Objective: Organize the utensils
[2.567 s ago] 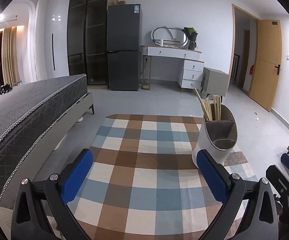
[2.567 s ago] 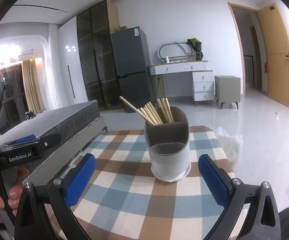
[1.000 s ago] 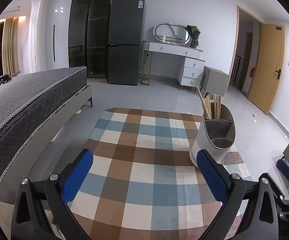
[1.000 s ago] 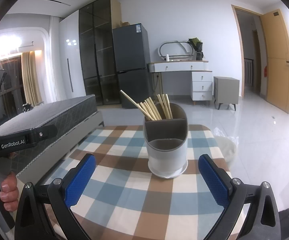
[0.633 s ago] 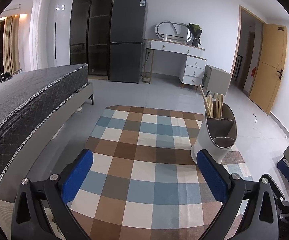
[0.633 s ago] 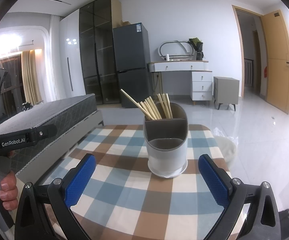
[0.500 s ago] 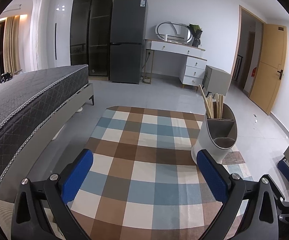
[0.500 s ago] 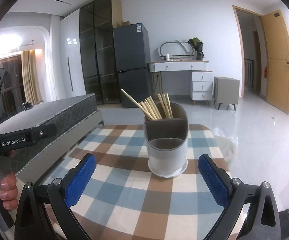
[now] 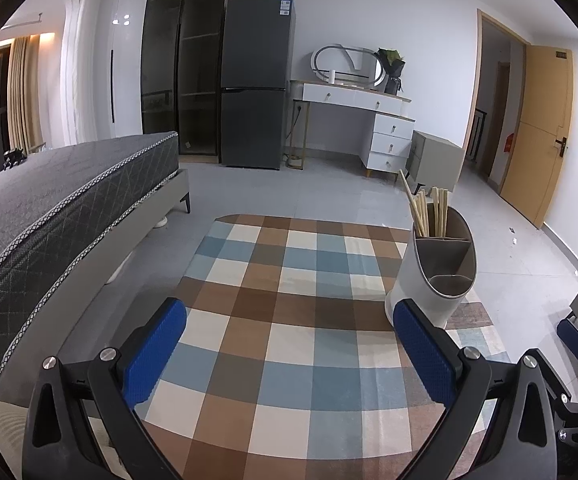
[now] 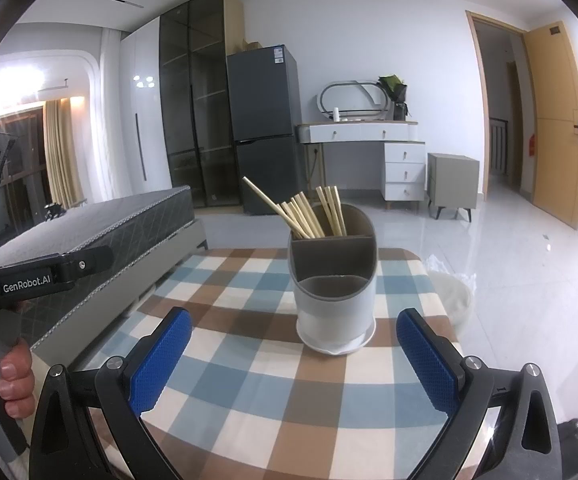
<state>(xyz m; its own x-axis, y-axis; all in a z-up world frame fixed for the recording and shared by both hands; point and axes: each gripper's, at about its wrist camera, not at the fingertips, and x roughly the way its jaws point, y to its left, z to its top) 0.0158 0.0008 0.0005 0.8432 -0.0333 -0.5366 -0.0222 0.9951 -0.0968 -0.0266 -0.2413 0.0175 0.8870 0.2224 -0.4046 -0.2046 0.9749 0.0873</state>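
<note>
The left gripper (image 9: 289, 354) is hovering over the checked tablecloth (image 9: 289, 280) with its jaws standing wide apart and nothing between them. From its camera the white utensil holder (image 9: 433, 276) is standing upright at about two o'clock, on the cloth near the table's right edge, just beyond the right blue pad (image 9: 425, 354). Wooden chopsticks (image 9: 429, 210) are leaning in its rear compartment. The right gripper (image 10: 293, 356) is also holding its jaws spread, gripping nothing, and is facing the utensil holder (image 10: 335, 280) at twelve o'clock, apart from it. The chopsticks (image 10: 309, 212) are fanning toward eleven o'clock. At nine o'clock a hand (image 10: 5, 384) is gripping the other tool's handle
</note>
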